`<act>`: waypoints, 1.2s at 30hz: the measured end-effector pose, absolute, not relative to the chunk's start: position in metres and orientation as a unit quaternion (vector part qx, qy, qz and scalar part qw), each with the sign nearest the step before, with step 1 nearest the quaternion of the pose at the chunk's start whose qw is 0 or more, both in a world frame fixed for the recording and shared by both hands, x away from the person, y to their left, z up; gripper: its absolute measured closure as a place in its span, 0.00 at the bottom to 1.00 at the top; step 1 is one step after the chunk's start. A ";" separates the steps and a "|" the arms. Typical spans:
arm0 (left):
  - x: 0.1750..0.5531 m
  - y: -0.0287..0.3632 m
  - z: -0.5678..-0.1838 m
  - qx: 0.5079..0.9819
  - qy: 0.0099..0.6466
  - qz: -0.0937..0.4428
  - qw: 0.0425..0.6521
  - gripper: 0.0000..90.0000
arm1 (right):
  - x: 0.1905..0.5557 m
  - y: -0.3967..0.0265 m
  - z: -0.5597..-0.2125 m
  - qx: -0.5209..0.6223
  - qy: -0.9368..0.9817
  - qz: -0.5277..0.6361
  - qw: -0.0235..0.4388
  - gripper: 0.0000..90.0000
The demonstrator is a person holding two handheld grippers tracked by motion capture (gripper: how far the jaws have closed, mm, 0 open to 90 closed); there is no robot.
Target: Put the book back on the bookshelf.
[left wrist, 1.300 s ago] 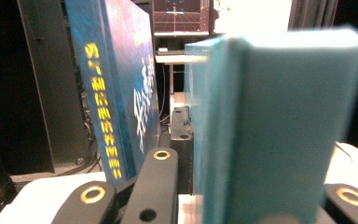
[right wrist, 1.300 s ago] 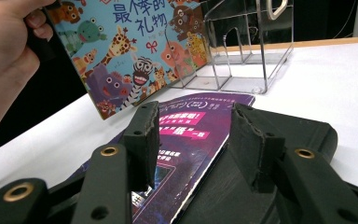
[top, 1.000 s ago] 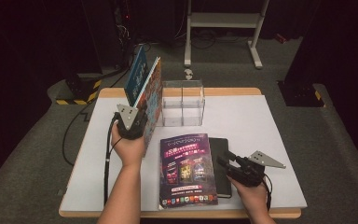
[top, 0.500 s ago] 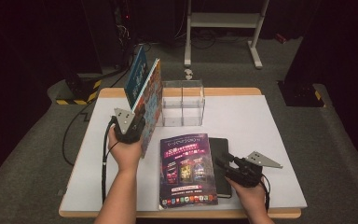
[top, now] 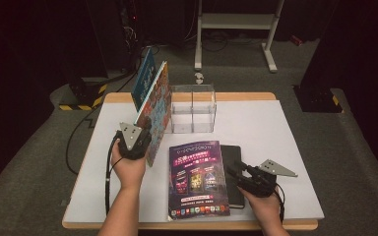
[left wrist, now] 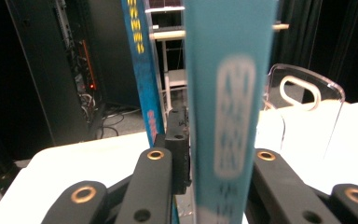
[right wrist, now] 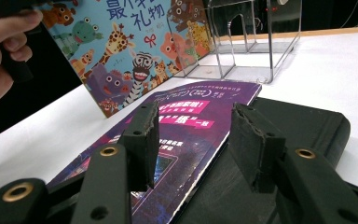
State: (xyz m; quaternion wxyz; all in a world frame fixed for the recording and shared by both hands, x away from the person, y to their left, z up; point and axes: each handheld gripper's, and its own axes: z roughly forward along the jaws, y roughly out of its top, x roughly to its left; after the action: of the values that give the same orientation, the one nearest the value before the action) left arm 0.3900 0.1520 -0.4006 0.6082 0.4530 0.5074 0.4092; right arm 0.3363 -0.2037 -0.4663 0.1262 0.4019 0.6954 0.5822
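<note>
A children's picture book (top: 158,105) with cartoon animals stands on edge, leaning, at the table's left. My left gripper (top: 148,140) is shut on its near end. In the left gripper view the teal spine (left wrist: 230,107) sits between the two jaws of that gripper (left wrist: 216,158), which have just been opening a little, pads still against it. A blue book (top: 142,78) stands just behind. My right gripper (top: 233,171) is open low over the right edge of a purple magazine (top: 198,179) and a black notebook (top: 234,155); nothing is pinched between its jaws (right wrist: 196,140).
A clear acrylic holder (top: 193,108) stands at the back middle of the white table (top: 275,128), right beside the upright books. A metal stand (top: 236,22) and cables are on the floor beyond. The table's right half is bare.
My left hand has sunk slightly and drawn toward the table's front with the picture book. The right hand and the flat magazine have kept still.
</note>
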 end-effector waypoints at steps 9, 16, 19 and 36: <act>0.388 0.149 -0.409 0.455 0.501 0.423 0.603 0.86 | 0.337 -0.205 -0.467 0.405 0.694 0.581 0.125 0.58; 0.393 0.147 -0.408 0.446 0.504 0.435 0.599 0.87 | 0.336 -0.204 -0.466 0.404 0.694 0.583 0.123 0.58; 0.395 0.148 -0.408 0.444 0.505 0.436 0.598 0.87 | 0.336 -0.204 -0.466 0.404 0.694 0.583 0.123 0.58; 0.410 0.138 -0.406 0.452 0.505 0.449 0.582 0.87 | 0.336 -0.204 -0.467 0.405 0.694 0.584 0.119 0.58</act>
State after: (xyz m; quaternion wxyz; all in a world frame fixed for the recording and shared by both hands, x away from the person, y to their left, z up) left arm 0.4102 0.1381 -0.4062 0.5818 0.4518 0.5054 0.4495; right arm 0.3362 -0.2039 -0.4667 0.1188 0.4045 0.6940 0.5836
